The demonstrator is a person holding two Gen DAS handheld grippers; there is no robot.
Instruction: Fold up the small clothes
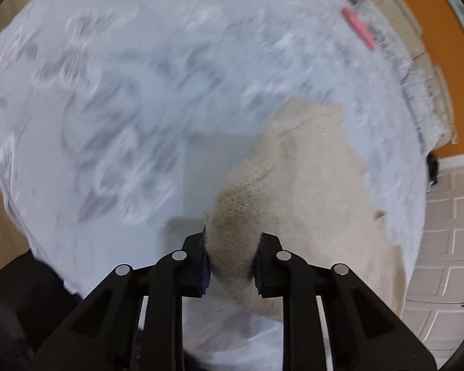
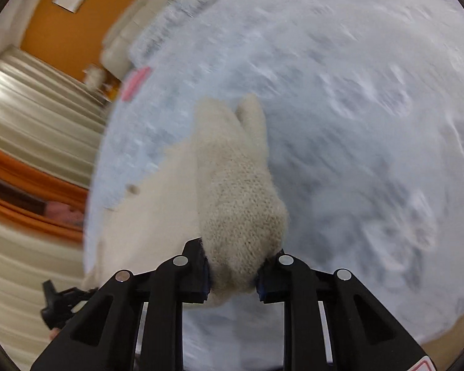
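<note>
Cream knit garment (image 1: 309,185) pinched in left tongs (image 1: 232,266) (right tongs (image 2: 233,273) too).

Left hand-held gripper (image 1: 232,261), right hand-held gripper (image 2: 233,273): both clamped, pointing steeply downward

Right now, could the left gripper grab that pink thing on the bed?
Probably not. The left gripper is shut on the cream knit garment, and the pink thing lies far across the bedspread, near its edge.

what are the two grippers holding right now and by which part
Both hold the cream knit garment. The left gripper and the right gripper each pinch a bunched fold of the knit; which part of the garment cannot be told.
</note>
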